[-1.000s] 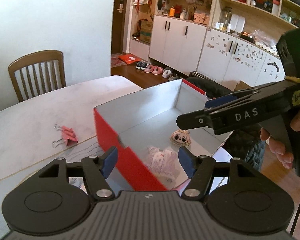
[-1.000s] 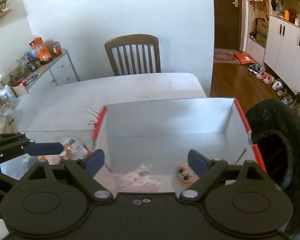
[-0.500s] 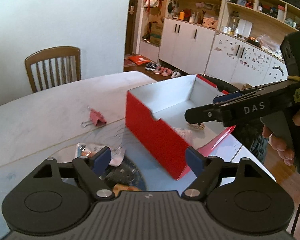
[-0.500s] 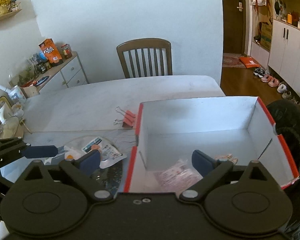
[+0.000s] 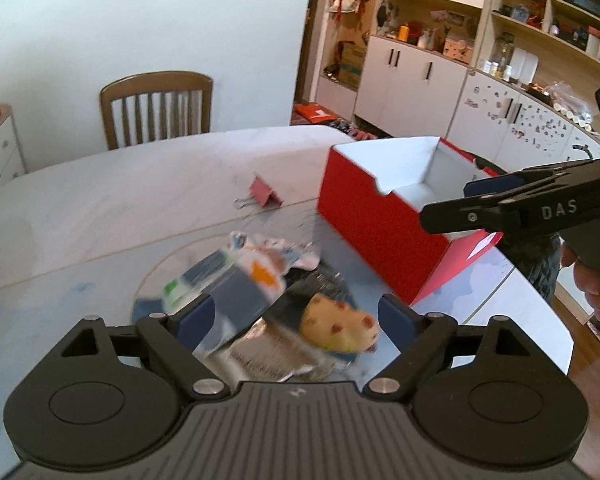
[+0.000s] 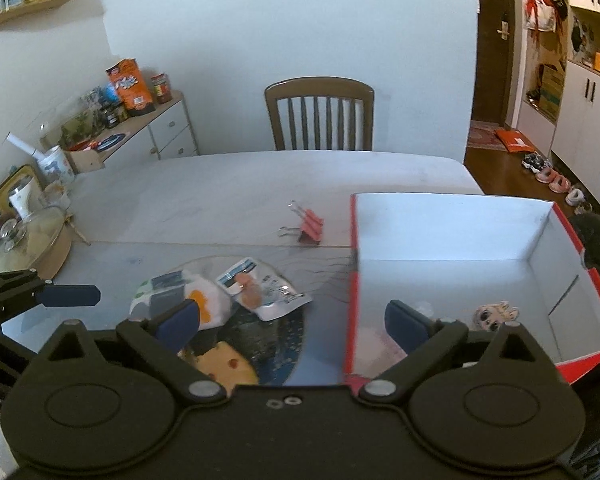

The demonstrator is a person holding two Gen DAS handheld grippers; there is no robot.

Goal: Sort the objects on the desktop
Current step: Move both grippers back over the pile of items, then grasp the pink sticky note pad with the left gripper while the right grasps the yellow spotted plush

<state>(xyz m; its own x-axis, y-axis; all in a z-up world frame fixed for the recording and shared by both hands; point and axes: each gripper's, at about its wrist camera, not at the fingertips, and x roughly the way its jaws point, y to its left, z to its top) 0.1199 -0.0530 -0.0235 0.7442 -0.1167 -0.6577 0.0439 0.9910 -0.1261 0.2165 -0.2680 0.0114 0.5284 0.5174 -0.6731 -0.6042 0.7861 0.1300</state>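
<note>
Left gripper (image 5: 296,314), jaws opening and empty, hung over the packets (image 5: 256,276) at lower centre; overlapping foil risked a double pick. Right gripper (image 6: 292,320) gaped empty.

Matt cardboard box (image 5: 374,216), glossy crinkled plastic packets (image 5: 260,268), pink metal binder clip (image 6: 310,226), wooden chair (image 6: 319,114).

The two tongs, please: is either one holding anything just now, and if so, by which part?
Nothing is held. The left tongs are opening above the packets on the table, touching none. The right tongs stand open and empty.
</note>
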